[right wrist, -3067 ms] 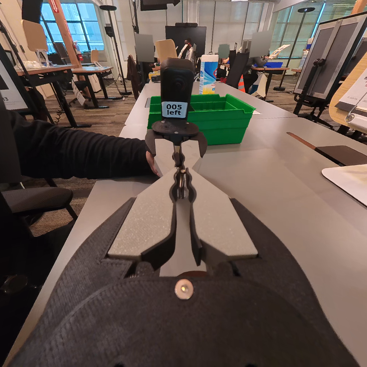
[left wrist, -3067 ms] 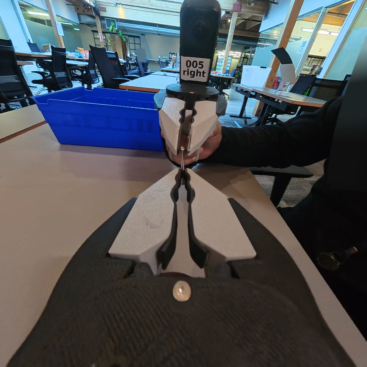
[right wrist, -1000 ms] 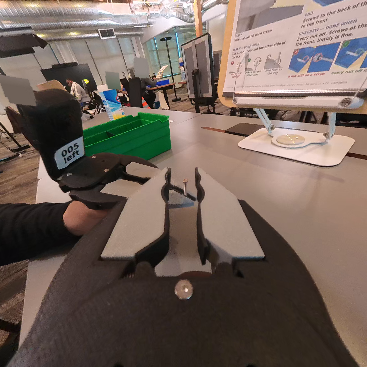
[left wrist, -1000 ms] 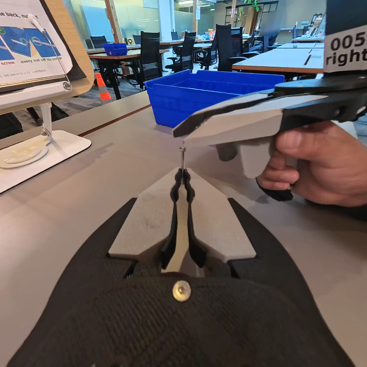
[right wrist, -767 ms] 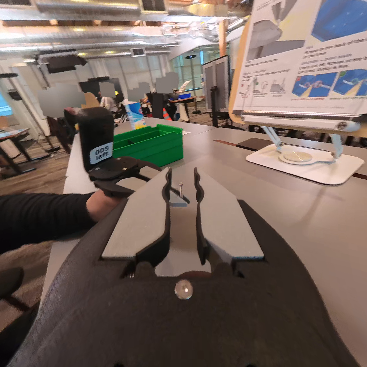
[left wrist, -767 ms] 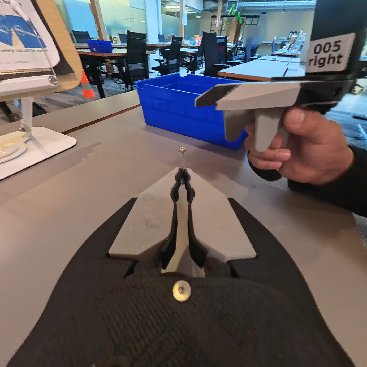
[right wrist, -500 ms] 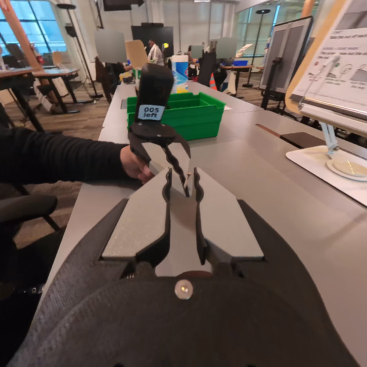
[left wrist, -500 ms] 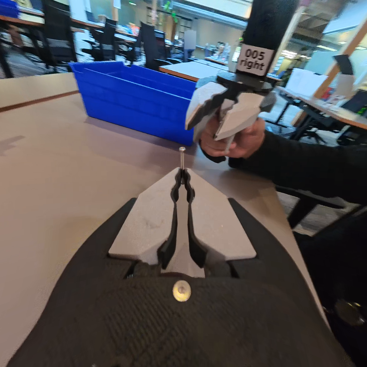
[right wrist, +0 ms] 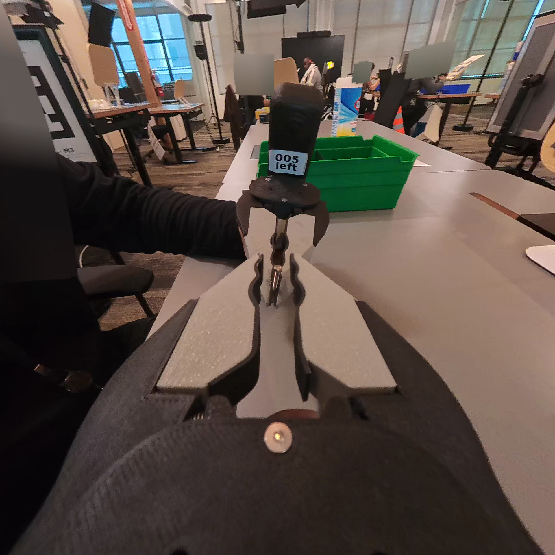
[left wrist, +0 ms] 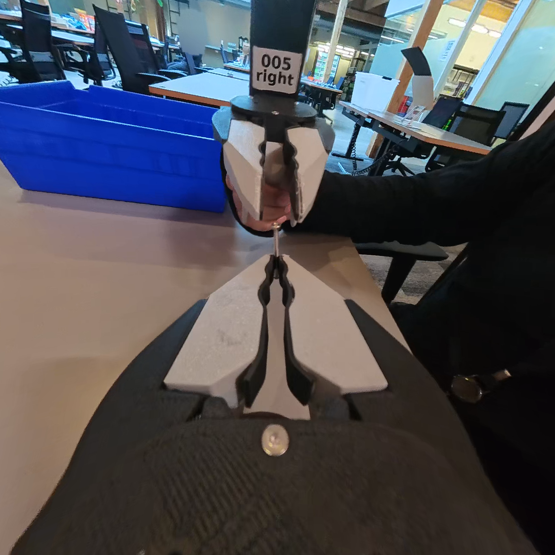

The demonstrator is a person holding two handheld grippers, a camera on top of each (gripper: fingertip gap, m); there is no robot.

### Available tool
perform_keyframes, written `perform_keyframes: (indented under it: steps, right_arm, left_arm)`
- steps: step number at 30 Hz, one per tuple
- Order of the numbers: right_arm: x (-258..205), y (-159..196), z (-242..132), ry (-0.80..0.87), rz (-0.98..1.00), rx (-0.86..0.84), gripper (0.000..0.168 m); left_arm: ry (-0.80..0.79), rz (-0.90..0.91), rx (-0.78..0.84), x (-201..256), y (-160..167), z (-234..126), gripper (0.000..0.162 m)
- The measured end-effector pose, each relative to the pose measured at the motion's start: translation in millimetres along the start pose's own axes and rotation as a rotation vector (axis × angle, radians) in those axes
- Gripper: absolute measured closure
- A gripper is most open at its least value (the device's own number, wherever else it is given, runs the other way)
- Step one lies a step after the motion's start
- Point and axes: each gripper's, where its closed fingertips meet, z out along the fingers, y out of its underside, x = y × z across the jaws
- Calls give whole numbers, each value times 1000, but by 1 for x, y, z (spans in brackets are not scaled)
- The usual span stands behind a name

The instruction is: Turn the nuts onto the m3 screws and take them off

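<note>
M3 screw upright, clamped at its lower shank by left gripper, tips pressed together on it. Right gripper at 12 o'clock, fingers parted, straddling the screw head, not touching. Table edge near at 3 o'clock; blue bin at 10 o'clock, green bin well apart.

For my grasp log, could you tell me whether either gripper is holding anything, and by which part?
The left gripper pinches a small screw by its lower shank, head end pointing away. The right gripper holds nothing; its jaws stand open around the screw's head.
</note>
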Motion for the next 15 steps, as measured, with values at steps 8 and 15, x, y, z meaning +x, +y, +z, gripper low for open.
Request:
perform_keyframes:
  steps: [8,15]
  right_arm:
    - [-5,0,2,-29,-13,7,158]
    - [-6,1,3,-25,-18,7,161]
  left_arm:
    - [10,25,24,5,-6,-1,162]
    - [7,25,25,4,-6,-1,162]
